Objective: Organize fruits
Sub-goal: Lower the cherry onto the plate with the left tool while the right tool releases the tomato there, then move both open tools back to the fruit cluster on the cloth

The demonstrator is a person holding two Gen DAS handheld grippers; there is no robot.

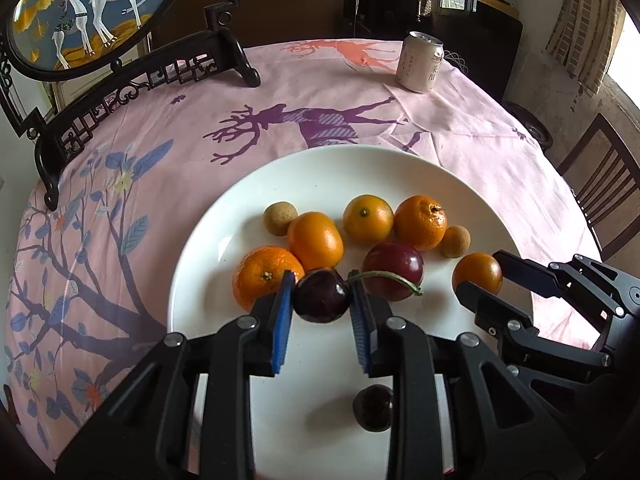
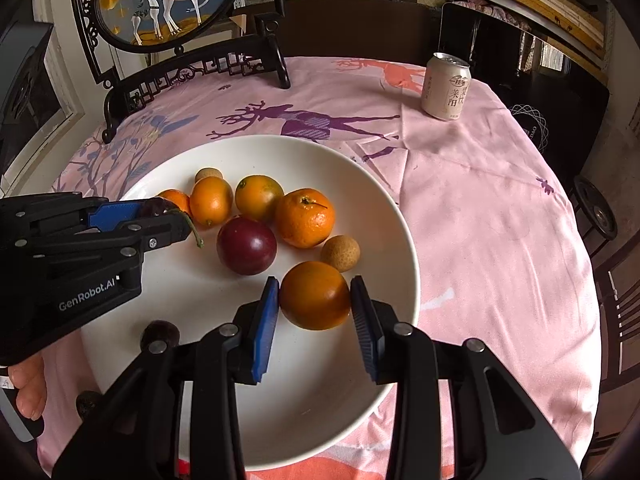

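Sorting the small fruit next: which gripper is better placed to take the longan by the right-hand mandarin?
Right, probably. The right gripper straddles an orange right beside that longan; the left gripper brackets a cherry across the plate.

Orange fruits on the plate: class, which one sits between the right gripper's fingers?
The orange nearest the plate's right rim, apart from the cluster, beside a longan; the right gripper brackets it.
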